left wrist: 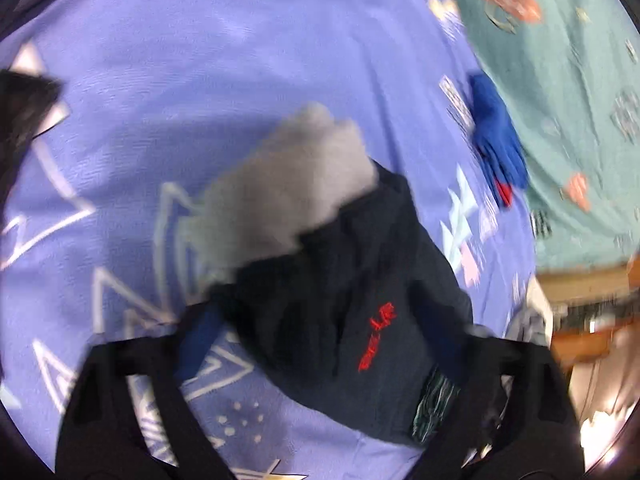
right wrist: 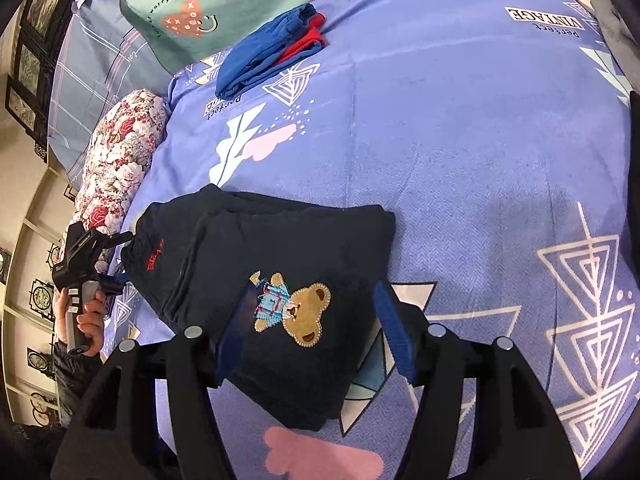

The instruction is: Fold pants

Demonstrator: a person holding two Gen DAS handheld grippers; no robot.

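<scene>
Folded navy pants (right wrist: 256, 280) lie across the bed (right wrist: 460, 140); right gripper (right wrist: 308, 344) spread, straddling their near end, left gripper (left wrist: 320, 360) seemingly pinching the far end.

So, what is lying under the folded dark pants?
The folded dark pants lie on the purple bedsheet, whose white triangle print shows at their edge. Anything directly beneath them is covered and cannot be seen.
</scene>
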